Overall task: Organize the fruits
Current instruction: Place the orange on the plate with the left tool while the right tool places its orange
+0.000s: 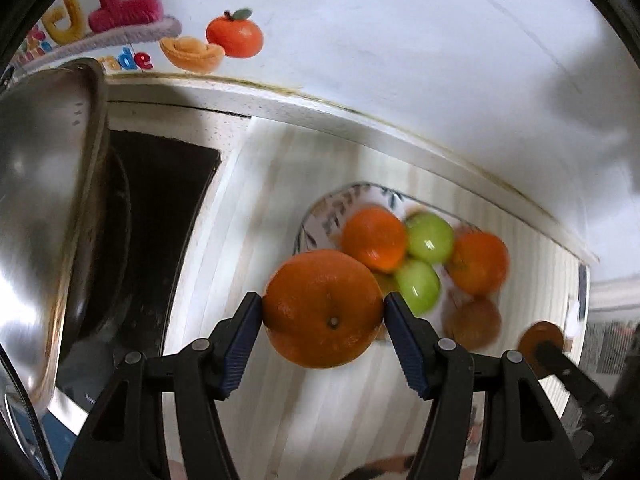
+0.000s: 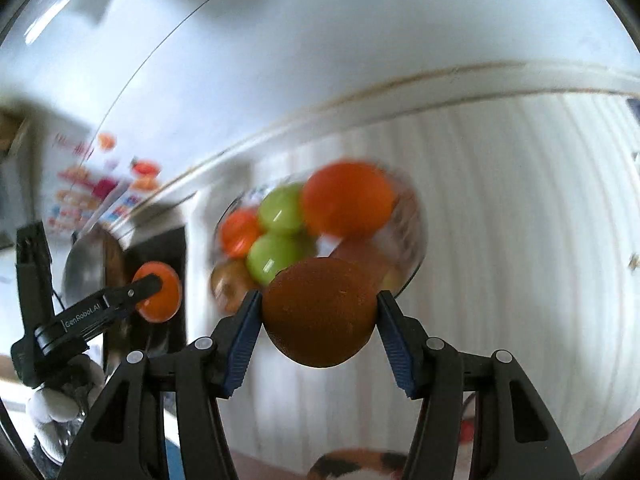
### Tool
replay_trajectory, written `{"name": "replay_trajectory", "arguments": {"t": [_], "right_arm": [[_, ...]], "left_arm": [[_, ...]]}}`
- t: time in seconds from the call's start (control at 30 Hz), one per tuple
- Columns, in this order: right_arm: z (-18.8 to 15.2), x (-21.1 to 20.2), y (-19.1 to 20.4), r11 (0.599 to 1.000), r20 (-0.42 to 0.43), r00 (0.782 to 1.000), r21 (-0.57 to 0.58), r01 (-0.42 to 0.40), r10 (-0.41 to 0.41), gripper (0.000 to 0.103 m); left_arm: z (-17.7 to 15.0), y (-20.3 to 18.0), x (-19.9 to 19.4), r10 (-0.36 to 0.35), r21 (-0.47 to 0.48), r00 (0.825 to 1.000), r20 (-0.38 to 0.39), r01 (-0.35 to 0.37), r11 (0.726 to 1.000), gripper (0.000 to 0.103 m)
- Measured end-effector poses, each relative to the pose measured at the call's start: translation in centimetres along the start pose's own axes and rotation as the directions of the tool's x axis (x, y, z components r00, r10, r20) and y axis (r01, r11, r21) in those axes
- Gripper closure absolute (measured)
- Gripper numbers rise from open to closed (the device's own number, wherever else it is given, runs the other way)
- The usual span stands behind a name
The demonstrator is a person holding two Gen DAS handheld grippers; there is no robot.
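Note:
My left gripper point(image 1: 323, 312) is shut on an orange point(image 1: 322, 308) and holds it above the counter, in front of a patterned plate point(image 1: 332, 212). The plate holds two oranges point(image 1: 374, 238), two green apples point(image 1: 430, 238) and a brown fruit point(image 1: 474, 322). My right gripper point(image 2: 319, 312) is shut on a brown fruit point(image 2: 320, 312), also lifted in front of the plate point(image 2: 416, 232). In the right wrist view the left gripper point(image 2: 160, 292) with its orange point(image 2: 164, 300) shows at the left. In the left wrist view the right gripper's fruit point(image 1: 538, 340) shows at the right.
A steel bowl point(image 1: 48, 208) fills the left of the left wrist view, over a dark stove top point(image 1: 168, 216). A white wall with fruit stickers point(image 1: 234, 34) stands behind the striped counter point(image 1: 280, 184). A calico cat point(image 2: 352, 464) lies below the counter edge.

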State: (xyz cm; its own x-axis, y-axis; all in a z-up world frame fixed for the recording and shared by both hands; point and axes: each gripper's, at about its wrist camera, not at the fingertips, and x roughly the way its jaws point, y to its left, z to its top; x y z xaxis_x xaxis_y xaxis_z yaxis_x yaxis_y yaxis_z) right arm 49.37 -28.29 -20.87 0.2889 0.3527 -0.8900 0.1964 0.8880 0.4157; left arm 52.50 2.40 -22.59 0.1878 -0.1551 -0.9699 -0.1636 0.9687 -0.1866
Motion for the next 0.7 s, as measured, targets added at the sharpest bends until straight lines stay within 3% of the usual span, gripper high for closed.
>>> {"name": "replay_trajectory", "arguments": {"t": [0.13, 0.33, 0.7], "right_arm": [[3.5, 1.2, -2.2, 0.997, -0.006, 0.997, 0.022, 0.073, -0.073, 0.043], [5.4, 5.2, -4.0, 0.984, -0.06, 0.983, 0.02, 0.176, -0.174, 0.043], [4.3, 8.4, -4.2, 0.985, -0.116, 0.978, 0.007, 0.174, -0.172, 0.043]], "left_arm": [[2.0, 0.3, 3.1, 0.015, -0.01, 0.998, -0.061, -0.016, 1.0, 0.042], [2.7, 0.6, 6.3, 0.015, -0.027, 0.992, -0.128, -0.019, 0.999, 0.042], [2.9, 0.7, 7.5, 0.019, 0.003, 0.988, -0.152, -0.019, 1.0, 0.041]]}}
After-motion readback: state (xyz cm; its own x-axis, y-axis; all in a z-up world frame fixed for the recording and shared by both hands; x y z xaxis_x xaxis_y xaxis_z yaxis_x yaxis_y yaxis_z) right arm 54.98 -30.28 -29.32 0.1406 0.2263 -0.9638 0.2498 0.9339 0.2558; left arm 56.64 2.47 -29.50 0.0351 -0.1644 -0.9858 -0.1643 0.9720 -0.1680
